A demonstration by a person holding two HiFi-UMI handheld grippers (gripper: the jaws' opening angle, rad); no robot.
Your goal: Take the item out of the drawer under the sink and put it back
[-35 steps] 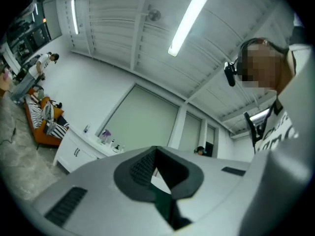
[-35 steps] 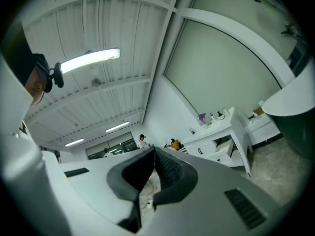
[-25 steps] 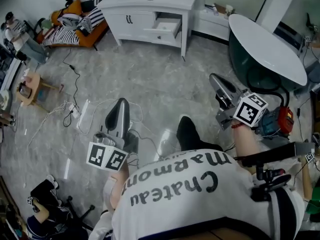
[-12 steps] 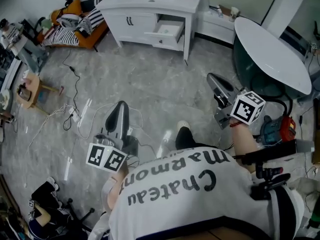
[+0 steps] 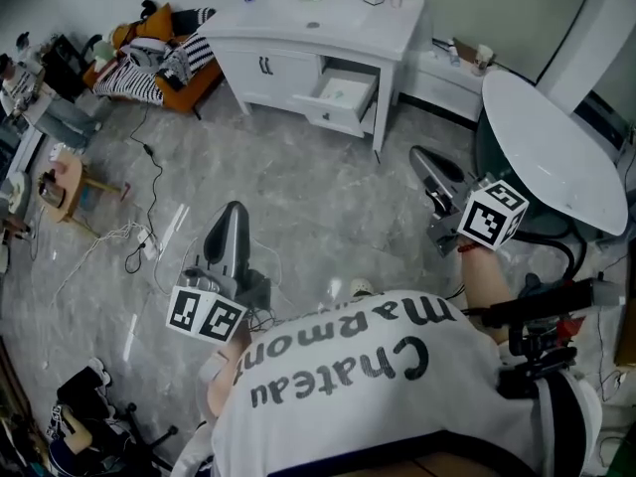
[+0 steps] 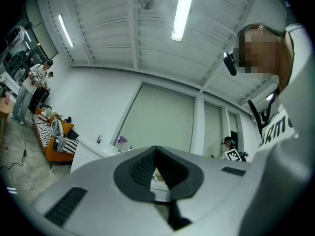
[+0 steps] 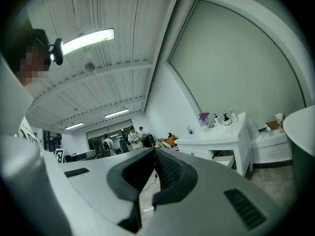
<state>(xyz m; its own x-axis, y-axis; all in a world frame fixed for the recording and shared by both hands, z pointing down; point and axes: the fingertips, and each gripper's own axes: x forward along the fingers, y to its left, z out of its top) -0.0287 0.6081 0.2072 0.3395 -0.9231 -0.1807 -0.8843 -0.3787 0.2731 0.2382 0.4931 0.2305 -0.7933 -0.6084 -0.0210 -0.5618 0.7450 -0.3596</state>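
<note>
Well, in the head view you stand well back from the white cabinet (image 5: 288, 73) under the sink (image 5: 314, 25), and its drawer (image 5: 343, 95) is already pulled out. Whatever lies inside is too small to make out, so I take the item to be in there, not yet lifted. Your left gripper (image 5: 233, 212) and right gripper (image 5: 424, 157) both hang over bare floor (image 5: 298, 187), pointing toward the cabinet, with the bathtub (image 5: 556, 152) off to your right.

Next, in the left gripper view, the jaws are pressed together with nothing between them, and the camera tilts up toward the ceiling.

Then, in the right gripper view, the jaws are likewise together and empty, with the cabinet and its open drawer ahead to the right.

You are on the approach, I judge. The next move calls for walking up, lowering one gripper to the drawer's mouth, and parting its jaws before reaching in.
</note>
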